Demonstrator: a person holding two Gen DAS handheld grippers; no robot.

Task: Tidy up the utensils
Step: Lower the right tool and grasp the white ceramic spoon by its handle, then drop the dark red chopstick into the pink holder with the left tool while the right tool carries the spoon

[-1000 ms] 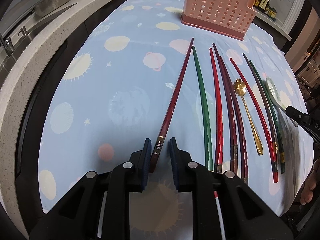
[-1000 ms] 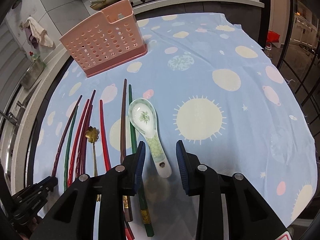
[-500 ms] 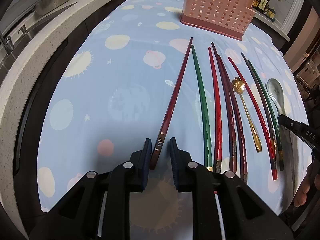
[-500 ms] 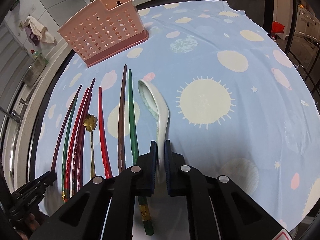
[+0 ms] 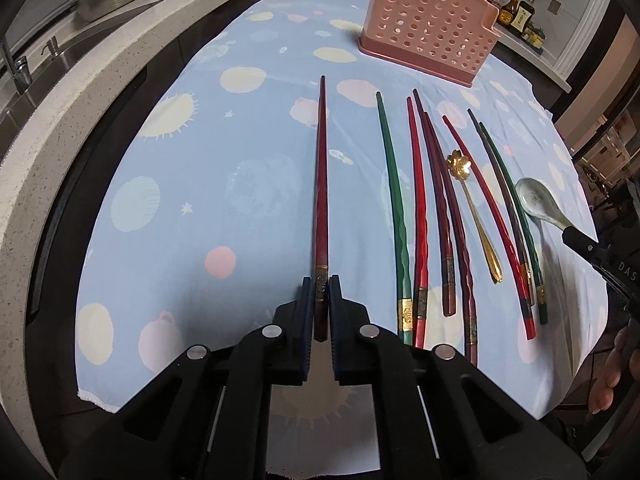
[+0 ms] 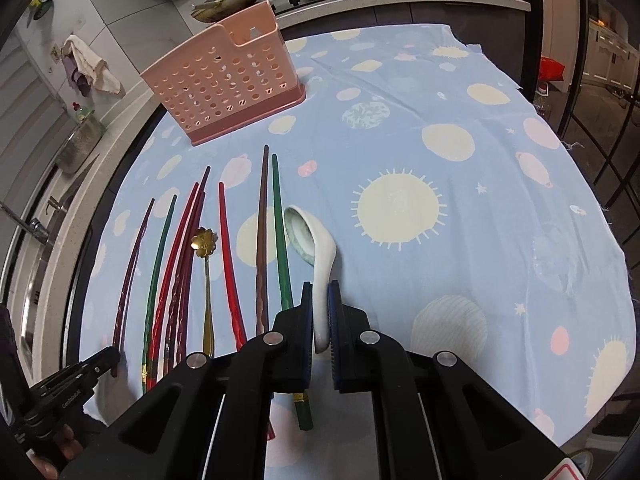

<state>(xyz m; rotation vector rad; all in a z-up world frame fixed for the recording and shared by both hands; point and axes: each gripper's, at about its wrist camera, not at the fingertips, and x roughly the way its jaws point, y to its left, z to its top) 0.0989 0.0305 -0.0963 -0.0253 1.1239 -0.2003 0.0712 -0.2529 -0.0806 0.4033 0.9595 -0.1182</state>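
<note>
writing: we read "DAS" on the right tool body at the 3 o'clock edge of the left wrist view; print on the left tool body in the right wrist view is too small to read. Bottle labels on the far counter unreadable.
surface: table (image 5: 48, 128) under a blue cloth (image 6: 460, 280) printed with suns and planets.
room: kitchen; sink and faucet toward 9 o'clock, stove with pans toward 12.
left tool (image 5: 320, 312): we have it clamped on the gold-banded butt of a dark red chopstick (image 5: 321, 184); long axis runs straight to 12 o'clock, tip far.
right tool (image 6: 319, 320): clamped on the handle of the white ceramic spoon (image 6: 316, 248); bowl points to 11 o'clock, rolled on its side.
remaining utensils: chopsticks and a gold flower spoon (image 5: 474, 216) lying roughly parallel on the cloth, tips toward 12.
holder: pink perforated basket (image 6: 228, 92) upright at 12 o'clock, beyond the tips.
</note>
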